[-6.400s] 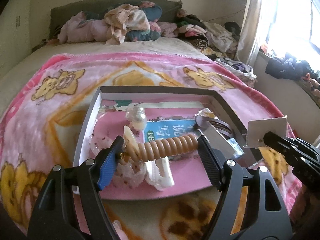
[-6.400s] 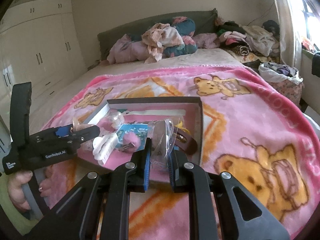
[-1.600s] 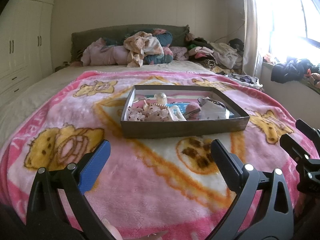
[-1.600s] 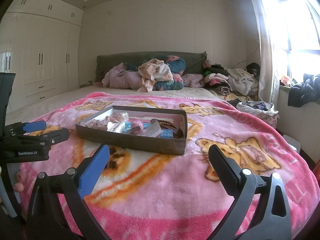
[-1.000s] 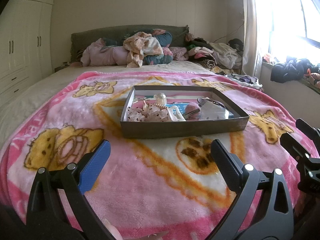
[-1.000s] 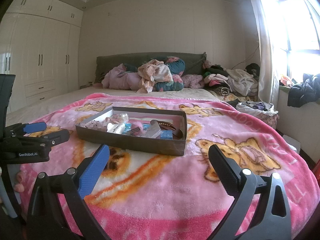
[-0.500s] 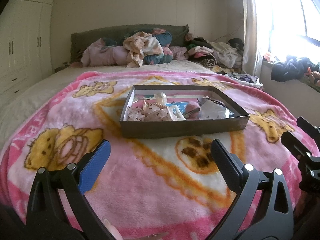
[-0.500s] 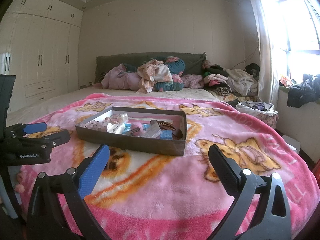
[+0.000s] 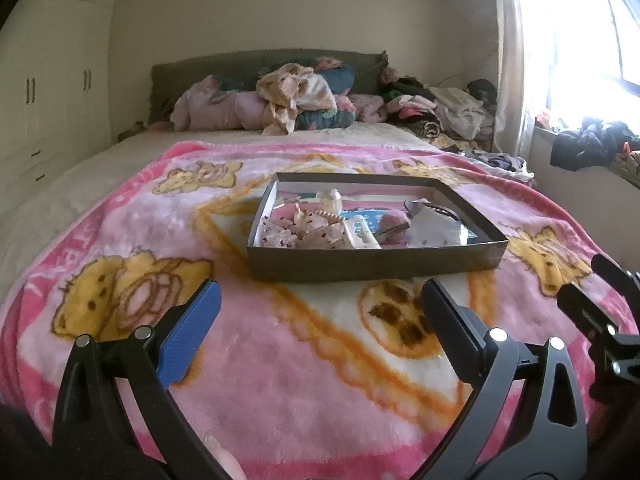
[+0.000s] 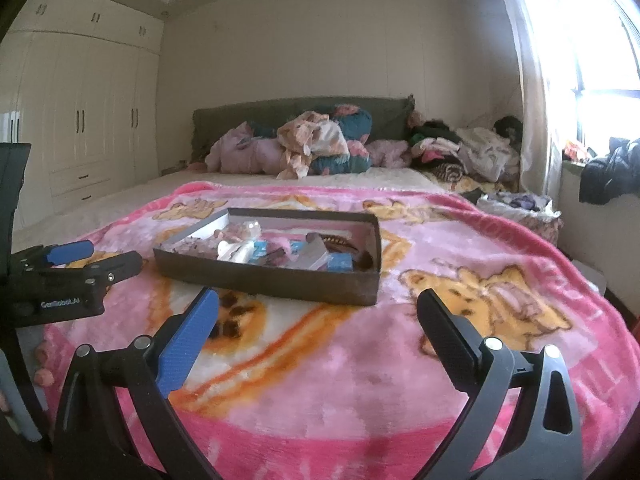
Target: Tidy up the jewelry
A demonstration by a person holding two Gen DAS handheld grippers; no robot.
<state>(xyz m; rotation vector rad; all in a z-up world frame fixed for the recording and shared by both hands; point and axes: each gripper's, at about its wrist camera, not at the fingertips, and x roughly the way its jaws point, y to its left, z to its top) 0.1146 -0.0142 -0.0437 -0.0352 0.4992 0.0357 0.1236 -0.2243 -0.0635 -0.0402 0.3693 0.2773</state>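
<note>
A shallow dark box (image 9: 372,266) stands on the pink bear blanket (image 9: 280,380). It holds jewelry and hair pieces: several pale scrunchies (image 9: 304,234), a white clip (image 9: 362,234), a clear bag (image 9: 434,226). The box also shows in the right wrist view (image 10: 276,280). My left gripper (image 9: 320,308) is open and empty, well short of the box. My right gripper (image 10: 318,314) is open and empty, also short of the box. Each gripper shows in the other's view: the right one at the right edge (image 9: 600,300), the left one at the left edge (image 10: 100,258).
Piled clothes and pillows (image 9: 296,100) lie at the head of the bed. More clothes (image 10: 460,148) are heaped by the curtain and window at the right. White wardrobes (image 10: 80,128) line the left wall. The bed's right edge (image 10: 592,280) drops to the floor.
Since 6.4 s ago both grippers let go of their items in the box, opened and pulled back. Over the last second nothing has visibly changed.
</note>
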